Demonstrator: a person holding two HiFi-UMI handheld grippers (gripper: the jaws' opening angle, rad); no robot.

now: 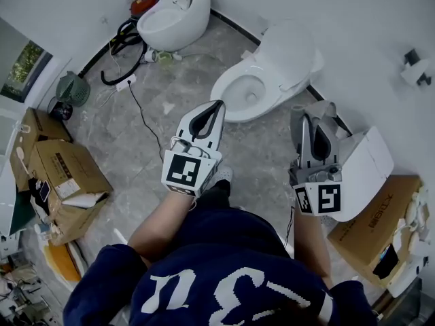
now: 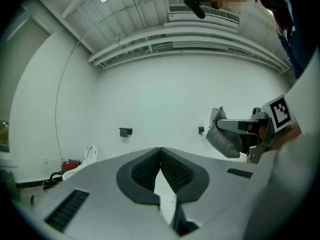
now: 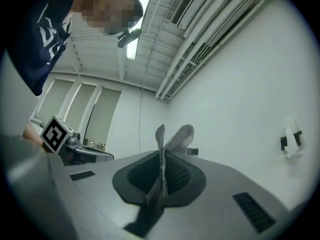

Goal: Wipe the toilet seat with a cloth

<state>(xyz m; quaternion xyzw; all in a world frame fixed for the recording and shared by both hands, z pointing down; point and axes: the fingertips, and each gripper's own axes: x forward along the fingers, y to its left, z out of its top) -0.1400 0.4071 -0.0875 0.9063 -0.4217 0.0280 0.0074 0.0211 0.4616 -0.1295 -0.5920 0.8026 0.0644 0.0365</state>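
While the person is standing before the toilet (image 1: 293, 51), the right gripper (image 1: 311, 117) is pinching the grey cloth (image 3: 181, 135) between its closed fingers, well apart from the toilet seat (image 1: 223, 92), and the left gripper (image 1: 216, 107) is holding its fingers shut on nothing. Only a thin fold is sitting in the grip, so the cloth is likely risking to slip out when pressing on the seat.
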